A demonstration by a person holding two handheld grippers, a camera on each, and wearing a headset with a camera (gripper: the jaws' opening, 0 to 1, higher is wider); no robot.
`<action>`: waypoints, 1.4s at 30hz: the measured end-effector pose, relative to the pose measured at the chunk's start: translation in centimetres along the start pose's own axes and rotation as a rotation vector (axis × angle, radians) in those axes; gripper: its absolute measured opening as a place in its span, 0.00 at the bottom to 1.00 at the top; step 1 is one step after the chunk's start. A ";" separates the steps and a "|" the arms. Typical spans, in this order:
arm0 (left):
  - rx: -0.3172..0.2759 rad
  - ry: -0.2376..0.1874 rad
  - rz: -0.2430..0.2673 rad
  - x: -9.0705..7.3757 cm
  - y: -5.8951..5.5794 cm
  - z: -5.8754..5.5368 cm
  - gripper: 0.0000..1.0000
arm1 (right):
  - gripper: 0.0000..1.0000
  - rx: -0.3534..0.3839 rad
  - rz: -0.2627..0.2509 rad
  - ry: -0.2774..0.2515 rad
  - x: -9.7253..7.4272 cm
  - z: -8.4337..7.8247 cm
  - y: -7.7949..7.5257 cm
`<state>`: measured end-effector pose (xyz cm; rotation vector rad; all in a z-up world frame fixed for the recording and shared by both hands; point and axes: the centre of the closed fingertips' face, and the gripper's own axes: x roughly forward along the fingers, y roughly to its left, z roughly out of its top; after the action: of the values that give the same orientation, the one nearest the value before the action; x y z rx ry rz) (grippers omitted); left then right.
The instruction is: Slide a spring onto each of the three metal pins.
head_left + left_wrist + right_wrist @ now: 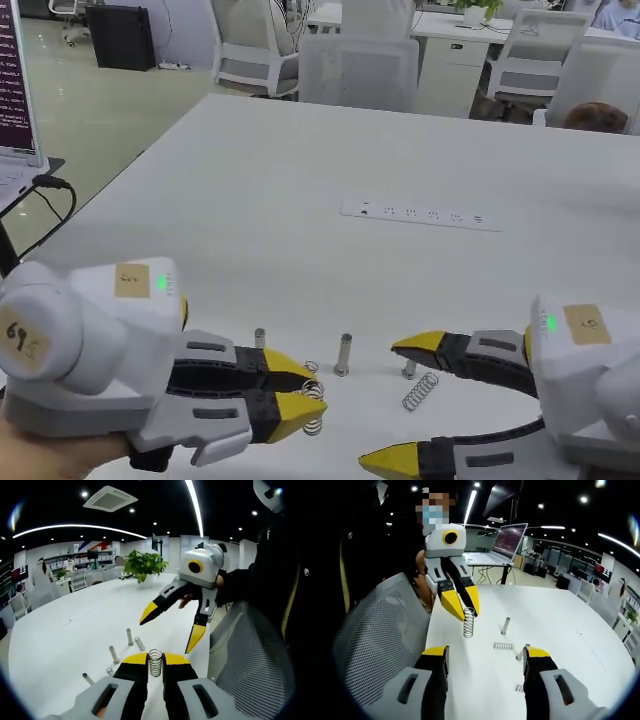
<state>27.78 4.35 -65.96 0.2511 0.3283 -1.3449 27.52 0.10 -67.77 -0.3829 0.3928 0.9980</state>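
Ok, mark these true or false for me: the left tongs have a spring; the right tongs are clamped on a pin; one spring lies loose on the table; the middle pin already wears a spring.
1. The left tongs are shut on a spring. True.
2. The right tongs are clamped on a pin. False: they are open and hold nothing.
3. A loose spring lies flat on the table, close to the right tongs. True.
4. The middle pin already wears a spring. False: it stands upright and bare, and the held spring is beside it, not over it.
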 end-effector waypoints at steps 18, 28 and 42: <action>-0.025 0.023 0.112 -2.1 5.0 -1.0 0.03 | 0.77 0.092 -0.154 -0.011 -2.6 -2.0 -3.2; -0.042 0.033 0.163 -2.6 9.0 -1.2 0.03 | 0.78 0.104 -0.165 -0.002 -2.5 -2.5 -3.2; -0.054 0.044 0.175 -1.3 12.1 -1.4 0.03 | 0.78 0.118 -0.184 0.000 -2.7 -2.8 -3.6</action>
<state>39.21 8.50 -66.87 0.2587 0.3703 -1.1582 28.94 -4.98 -68.46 -0.3070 0.4071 0.7918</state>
